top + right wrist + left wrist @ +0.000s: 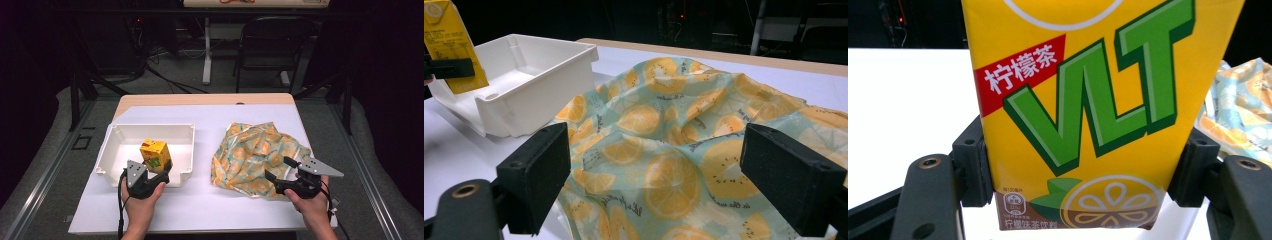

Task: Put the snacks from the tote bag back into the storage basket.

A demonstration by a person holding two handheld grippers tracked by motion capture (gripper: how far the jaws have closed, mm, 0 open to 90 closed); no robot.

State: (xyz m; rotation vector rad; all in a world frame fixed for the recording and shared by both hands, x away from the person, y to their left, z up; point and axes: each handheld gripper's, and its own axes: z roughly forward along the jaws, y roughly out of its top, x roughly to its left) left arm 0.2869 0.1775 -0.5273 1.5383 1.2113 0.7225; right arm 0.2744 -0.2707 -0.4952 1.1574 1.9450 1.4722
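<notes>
A yellow drink carton (1083,115) is clamped across its two narrow sides by the left hand-held gripper (1083,175), both black pads pressed flat against the lower part of the box, just above its base. In the high view the carton (155,154) is seen above the near part of a white tray (112,145) that rests on the left of the desk (200,210); whether its base touches the tray floor cannot be told. The carton is judged to be light but easily dented: its walls are thin coated board, smooth and somewhat slippery, so a firm yet moderate squeeze low on the body, where the folded base stiffens it, is considered the safest hold. A grip higher up would more likely buckle the panel or let the box tilt. The right hand-held gripper (654,185) is held with its jaws apart and nothing pinched, poised at the near edge of a crumpled cloth (684,150) printed with orange slices, which lies on the right of the desk, well apart from the tray. The cloth is judged soft, limp and very light; a raised fold or a hem is best pinched, since a flat area would give the pads nothing to take.
</notes>
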